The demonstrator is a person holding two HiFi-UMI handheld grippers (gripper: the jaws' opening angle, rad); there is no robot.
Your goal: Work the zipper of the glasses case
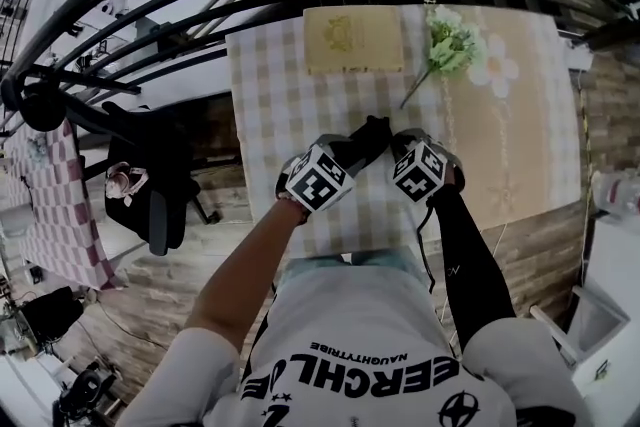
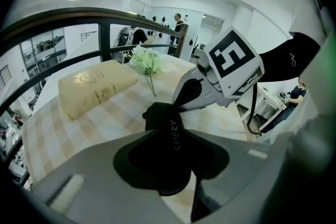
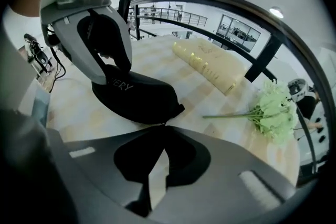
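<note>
— Where is the glasses case (image 3: pixel 134 94)?
— Between my two grippers, over the checked tablecloth (image 1: pixel 270 85). The jaws of my left gripper (image 2: pixel 169 136) are clamped on one end of it. White letters on the black shell read "CHERY".
— And the other side?
— The jaw tips of my right gripper (image 3: pixel 164 127) are pressed together right at the case's far end, by its small tab. Whether the zipper pull sits between them is too small to tell.
— Any other writing?
— A cream box (image 1: pixel 352 40) with a gold emblem lies farther back, its print unreadable, beside a pale green flower sprig (image 1: pixel 452 43). My shirt (image 1: pixel 360 356) reads "NAUGHTYTRIBE".
</note>
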